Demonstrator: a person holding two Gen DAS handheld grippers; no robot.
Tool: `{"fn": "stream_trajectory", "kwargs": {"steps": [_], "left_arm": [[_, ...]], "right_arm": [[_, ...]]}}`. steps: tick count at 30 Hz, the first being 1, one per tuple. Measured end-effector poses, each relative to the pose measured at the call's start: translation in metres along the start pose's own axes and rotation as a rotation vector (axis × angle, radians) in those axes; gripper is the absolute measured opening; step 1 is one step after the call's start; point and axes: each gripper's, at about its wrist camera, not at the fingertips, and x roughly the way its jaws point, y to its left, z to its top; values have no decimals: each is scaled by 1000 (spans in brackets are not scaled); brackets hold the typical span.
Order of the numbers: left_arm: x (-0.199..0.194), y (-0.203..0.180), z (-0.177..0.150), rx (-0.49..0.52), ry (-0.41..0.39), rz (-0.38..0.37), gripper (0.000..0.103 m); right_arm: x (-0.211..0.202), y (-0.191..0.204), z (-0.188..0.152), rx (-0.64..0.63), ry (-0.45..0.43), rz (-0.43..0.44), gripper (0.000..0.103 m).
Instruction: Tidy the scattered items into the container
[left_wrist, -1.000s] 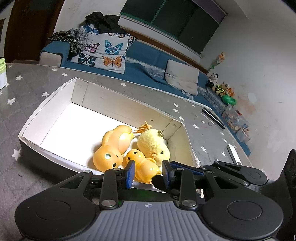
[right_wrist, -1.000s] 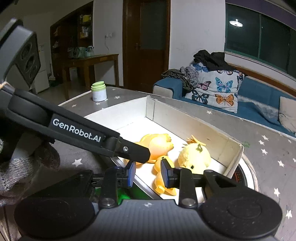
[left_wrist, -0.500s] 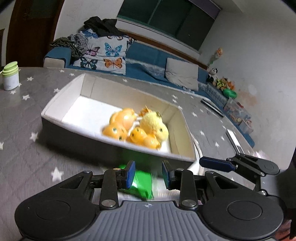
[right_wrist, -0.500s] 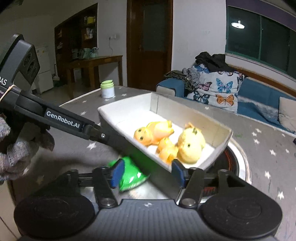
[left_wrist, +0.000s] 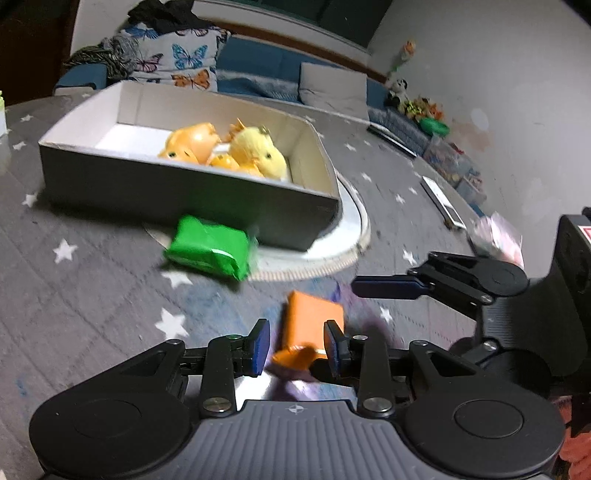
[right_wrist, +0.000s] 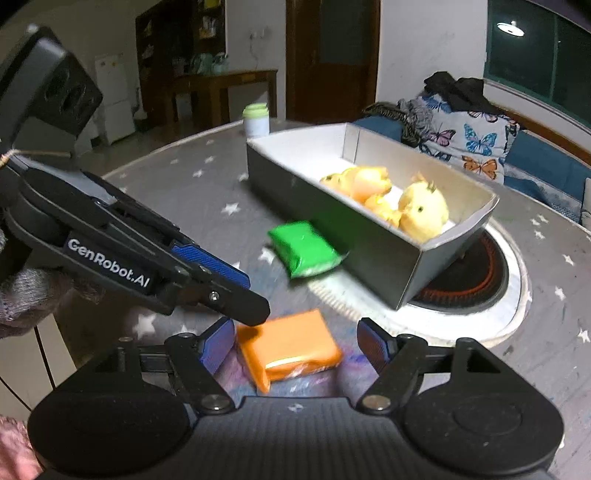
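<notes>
A grey cardboard box (left_wrist: 155, 184) (right_wrist: 332, 236) with a white inside holds yellow and orange duck toys (left_wrist: 255, 149) (right_wrist: 421, 210). A green packet (left_wrist: 208, 247) (right_wrist: 304, 249) lies on the table against the box's near wall. An orange packet (left_wrist: 312, 325) (right_wrist: 288, 345) lies on the table nearer to me. My left gripper (left_wrist: 297, 345) is open with the orange packet between its fingers. My right gripper (right_wrist: 297, 341) is open wide, also over the orange packet. The left gripper's arm (right_wrist: 155, 266) crosses the right wrist view.
The grey star-patterned table (left_wrist: 81, 302) has a round inset hob (right_wrist: 469, 273) under the box's end. A white jar with a green lid (right_wrist: 256, 120) stands far back. A phone (left_wrist: 441, 206) and a remote (left_wrist: 391, 138) lie at the right. A blue sofa (left_wrist: 258, 66) is behind.
Both grippers pulled back from over the box and dropped toward the table. The green and orange packets came into view. The right gripper opened wider.
</notes>
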Motion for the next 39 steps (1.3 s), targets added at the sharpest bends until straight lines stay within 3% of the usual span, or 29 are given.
{"fn": "stream_trajectory", "kwargs": {"steps": [18, 29, 39], "left_arm": [[13, -12, -2, 60, 65, 17, 36], [20, 1, 6, -29, 95, -30, 36], [27, 13, 12, -103, 122, -89, 37]], "right_arm": [[23, 1, -16, -13, 48, -12, 71], [28, -3, -15, -1, 26, -8, 75], [28, -4, -16, 7, 21, 3, 72]]}}
